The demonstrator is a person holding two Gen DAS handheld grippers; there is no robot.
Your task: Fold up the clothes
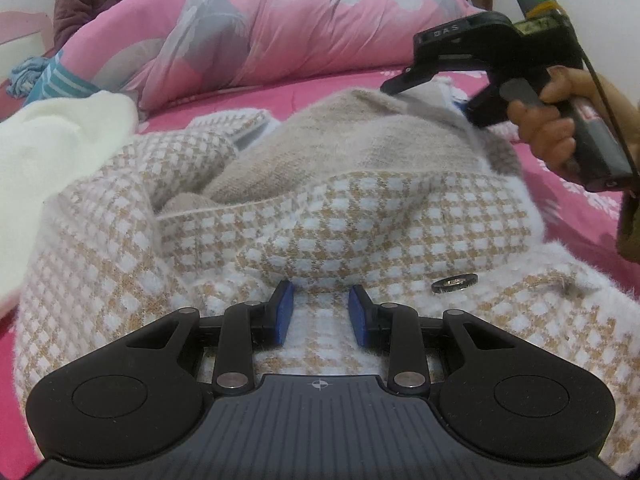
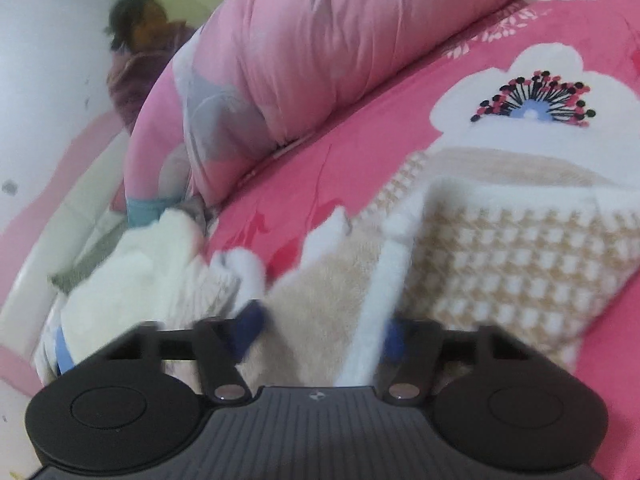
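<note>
Folding: we work a houndstooth knit cardigan (image 1: 400, 220) spread on the pink bed (image 1: 580, 200).
Left claw (image 1: 320, 316): narrow, blue pads pinching a near ridge of the cardigan.
Right claw (image 2: 320, 332): part open, far hem between its pads; grip unclear through blur.
Far: pink quilt (image 1: 280, 28).

Motion blur smears the right hand-held gripper (image 2: 320, 330) and the checked sweater (image 2: 500, 256) around it.

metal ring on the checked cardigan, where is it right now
In the left wrist view the metal ring lies on the checked cardigan, lower right, just right of the left claw.
</note>
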